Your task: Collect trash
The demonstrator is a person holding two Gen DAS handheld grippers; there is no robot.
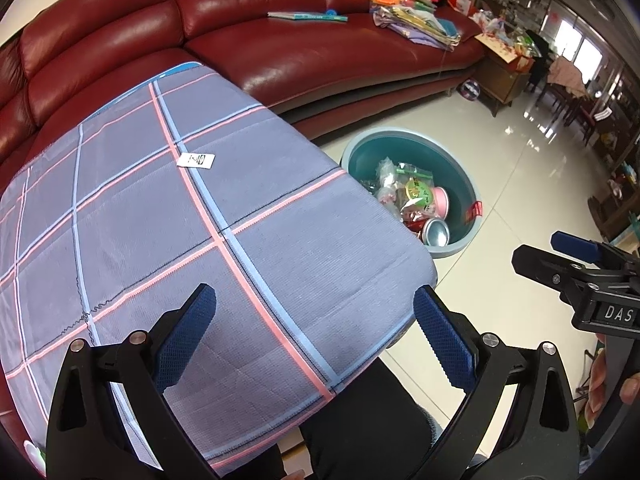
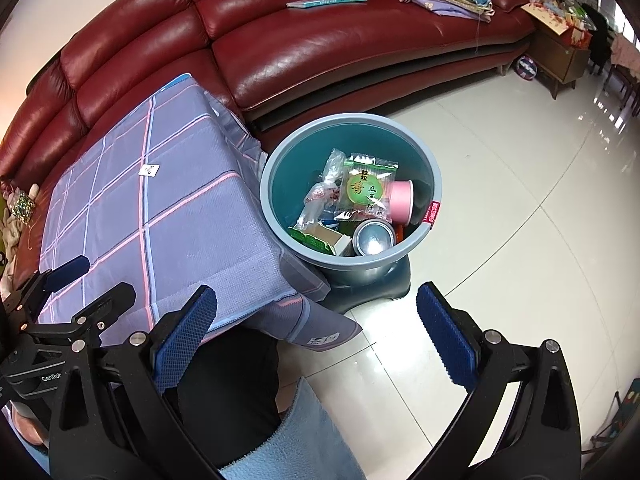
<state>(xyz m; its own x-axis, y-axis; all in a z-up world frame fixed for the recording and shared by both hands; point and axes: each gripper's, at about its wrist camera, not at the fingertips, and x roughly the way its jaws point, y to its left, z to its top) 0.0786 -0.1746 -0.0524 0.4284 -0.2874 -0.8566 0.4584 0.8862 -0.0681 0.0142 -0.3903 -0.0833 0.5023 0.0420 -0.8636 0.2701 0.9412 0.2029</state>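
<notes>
The left gripper [image 1: 316, 320] hangs wide open over the cloth-covered table's [image 1: 160, 220] near edge, holding nothing. The right gripper [image 2: 316, 320] gapes equally wide and empty, near the trash bin [image 2: 280, 160] off the table's corner.

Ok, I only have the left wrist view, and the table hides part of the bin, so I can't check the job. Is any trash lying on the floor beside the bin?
Observer: No, the floor around the bin shows no trash.
Operator: What sits in the hidden part?
Observer: A small open box, beside the can.
Operator: Does the bin stand straight on the floor?
Observer: No, it stands on a dark base.
</notes>
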